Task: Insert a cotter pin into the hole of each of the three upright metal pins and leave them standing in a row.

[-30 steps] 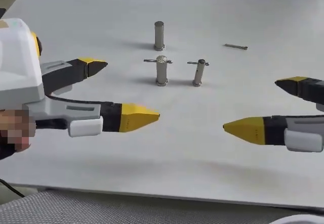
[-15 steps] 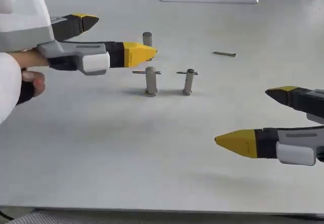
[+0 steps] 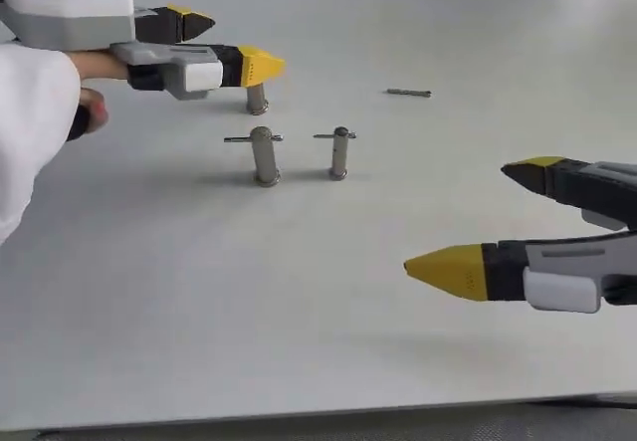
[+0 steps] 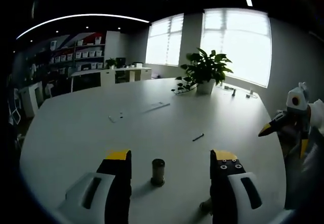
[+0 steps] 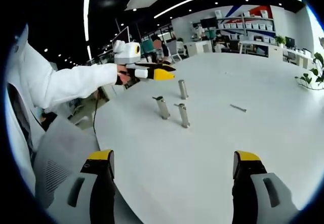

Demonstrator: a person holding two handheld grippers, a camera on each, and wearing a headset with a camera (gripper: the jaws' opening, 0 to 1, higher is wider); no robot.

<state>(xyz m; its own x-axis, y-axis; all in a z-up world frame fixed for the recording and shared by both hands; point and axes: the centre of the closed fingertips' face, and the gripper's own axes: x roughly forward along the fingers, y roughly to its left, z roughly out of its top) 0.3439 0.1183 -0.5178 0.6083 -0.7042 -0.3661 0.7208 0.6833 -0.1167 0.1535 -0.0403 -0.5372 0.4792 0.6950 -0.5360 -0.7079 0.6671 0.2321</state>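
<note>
The left gripper [image 3: 242, 43] and right gripper [image 3: 458, 217] are grey-white (yellow-tipped black jaws), sleeve [image 3: 35, 112] white.

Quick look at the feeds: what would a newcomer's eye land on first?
Centre stage, the front left pin and front right pin are both cross-pinned near the top, while the bare rear pin shows framed between the open fingers of the left gripper in its own view. A loose cotter pin lies to their right, and the right gripper hovers open nearer the person.
</note>
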